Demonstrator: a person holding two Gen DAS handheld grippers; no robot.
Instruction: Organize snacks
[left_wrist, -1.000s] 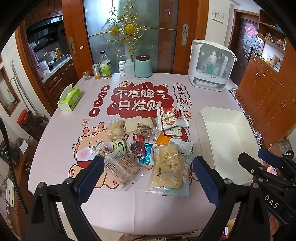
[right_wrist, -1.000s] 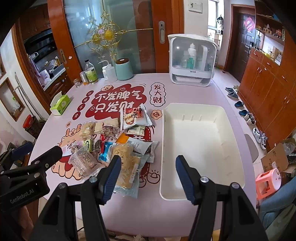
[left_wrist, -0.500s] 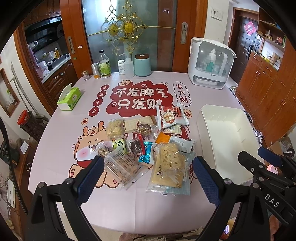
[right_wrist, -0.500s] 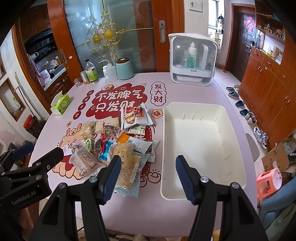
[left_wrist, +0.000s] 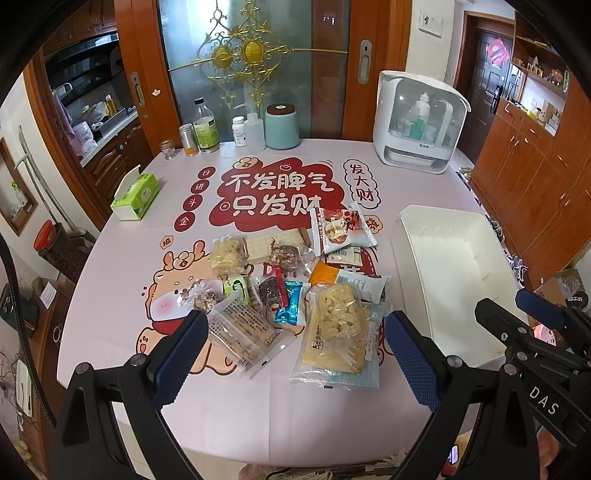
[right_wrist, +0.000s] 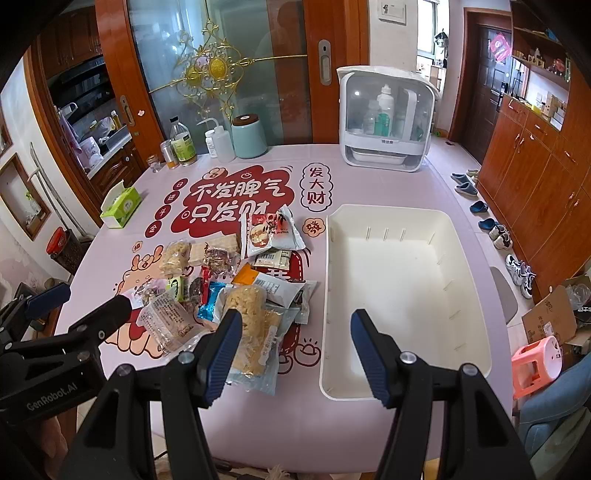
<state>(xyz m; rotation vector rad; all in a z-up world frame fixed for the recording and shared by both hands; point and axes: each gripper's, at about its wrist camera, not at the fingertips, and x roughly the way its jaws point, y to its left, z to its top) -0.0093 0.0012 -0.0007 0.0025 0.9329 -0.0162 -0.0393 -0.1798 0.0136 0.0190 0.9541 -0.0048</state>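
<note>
Beside the empty white rectangular plastic bin (right_wrist: 406, 291), on its left, a heap of wrapped snack packets (left_wrist: 295, 291) lies on the pink printed tablecloth (left_wrist: 122, 236), seemingly awaiting sorting into it. Left gripper (left_wrist: 295, 350) and right gripper (right_wrist: 295, 350) hover above the near edge, both spread wide, holding and touching nothing.

Left of the one white bin (right_wrist: 406, 295) I count roughly a dozen snack packets (left_wrist: 295, 288) in a heap. Beyond it I see one tissue box (left_wrist: 136, 192), one teal canister (left_wrist: 282, 127), one white cabinet (left_wrist: 417, 122) and two grippers.
</note>
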